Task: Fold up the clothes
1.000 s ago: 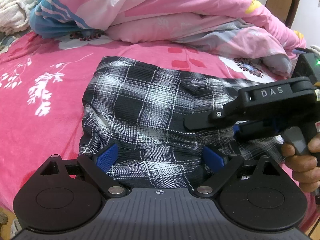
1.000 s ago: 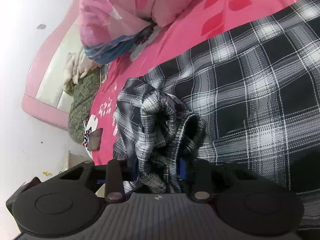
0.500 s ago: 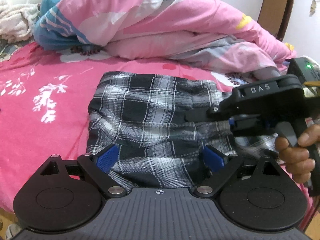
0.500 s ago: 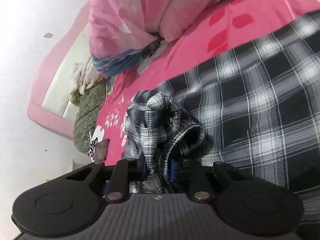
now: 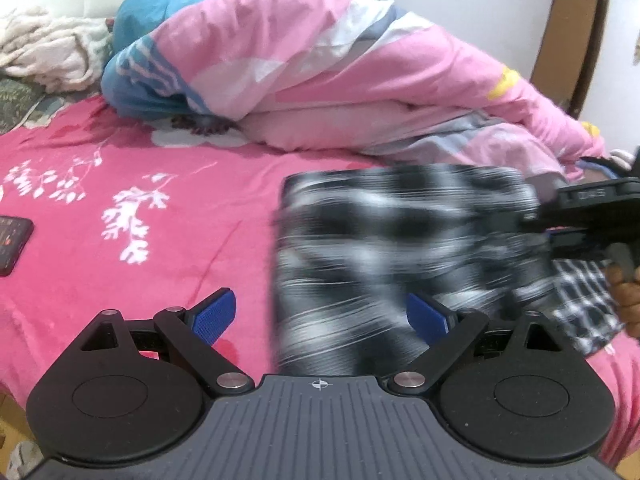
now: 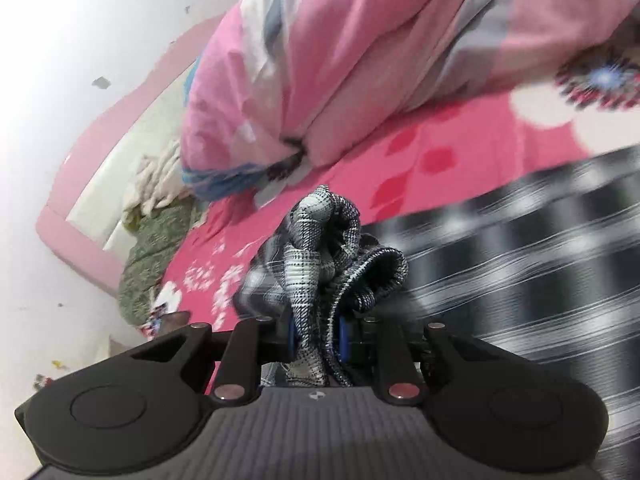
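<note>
My right gripper (image 6: 316,340) is clamped nearly shut on a bunched fold of the plaid garment (image 5: 400,248), blue pads pressing the cloth on both sides, fabric puffing up past the tips toward 12 o'clock in the right wrist view. The rest of the garment trails off to 3 o'clock there, motion-blurred, over the pink bed sheet (image 5: 120,152). My left gripper (image 5: 320,316) is spread wide, its blue pads (image 5: 214,314) well apart; the garment's near edge sits in the gap, closer to the pad at 3 o'clock, and neither pad presses it. Can't tell whether that pad touches the cloth because of the blur. In the left wrist view the garment lies at centre to 3 o'clock on the bed, blurred, with a sharper checked corner at 4 o'clock. The right gripper body shows at 3 o'clock in that view, the person's hand (image 5: 626,292) on its handle at the frame edge. Pink quilt (image 5: 340,72) is heaped across 12 to 2 o'clock behind the garment, not touching it as far as I can see. Cream blanket (image 5: 44,52) at 10 o'clock by the headboard. Dark phone (image 5: 12,244) at 9 o'clock on the sheet, well apart from the garment. Brown door (image 5: 576,40) at 2 o'clock.
</note>
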Demonstrator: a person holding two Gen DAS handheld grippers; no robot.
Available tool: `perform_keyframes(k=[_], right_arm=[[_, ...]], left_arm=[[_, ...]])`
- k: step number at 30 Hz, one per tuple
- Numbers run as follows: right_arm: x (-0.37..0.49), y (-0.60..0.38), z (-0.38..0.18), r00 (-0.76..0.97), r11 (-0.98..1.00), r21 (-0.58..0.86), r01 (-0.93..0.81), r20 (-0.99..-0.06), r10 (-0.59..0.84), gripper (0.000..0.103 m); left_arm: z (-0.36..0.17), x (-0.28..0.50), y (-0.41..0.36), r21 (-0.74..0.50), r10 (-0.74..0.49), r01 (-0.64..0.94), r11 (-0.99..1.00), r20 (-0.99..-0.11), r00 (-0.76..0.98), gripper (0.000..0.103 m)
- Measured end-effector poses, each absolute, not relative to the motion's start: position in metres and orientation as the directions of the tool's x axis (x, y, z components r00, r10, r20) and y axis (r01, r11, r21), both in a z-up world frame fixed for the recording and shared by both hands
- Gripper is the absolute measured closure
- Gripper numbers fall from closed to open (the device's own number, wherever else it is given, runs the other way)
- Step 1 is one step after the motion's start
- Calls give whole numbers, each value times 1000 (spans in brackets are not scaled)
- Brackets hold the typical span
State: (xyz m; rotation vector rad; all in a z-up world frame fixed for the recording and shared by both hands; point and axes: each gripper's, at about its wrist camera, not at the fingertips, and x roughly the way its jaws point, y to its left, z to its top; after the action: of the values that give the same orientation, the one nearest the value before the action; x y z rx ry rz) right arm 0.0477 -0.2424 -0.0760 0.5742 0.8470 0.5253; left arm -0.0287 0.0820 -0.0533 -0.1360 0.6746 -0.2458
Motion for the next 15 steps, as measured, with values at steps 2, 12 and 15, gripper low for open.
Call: perform_keyframes(k=[2,12,15], right_arm=[[48,-259,-74,577,750,635,-187,-546,607,83],[52,-345,-75,647,832,547,-94,-601,469,84],[50,-378,-70,668,858,511,-58,-618,414,84]], left_arm=[[-55,-25,80,-197,-261,175,965,-620,740,10],[-62,-5,45,-178,-282,220,959,-675,682,10],[-63,5,28,-177,-306,257,950,-689,657,10]])
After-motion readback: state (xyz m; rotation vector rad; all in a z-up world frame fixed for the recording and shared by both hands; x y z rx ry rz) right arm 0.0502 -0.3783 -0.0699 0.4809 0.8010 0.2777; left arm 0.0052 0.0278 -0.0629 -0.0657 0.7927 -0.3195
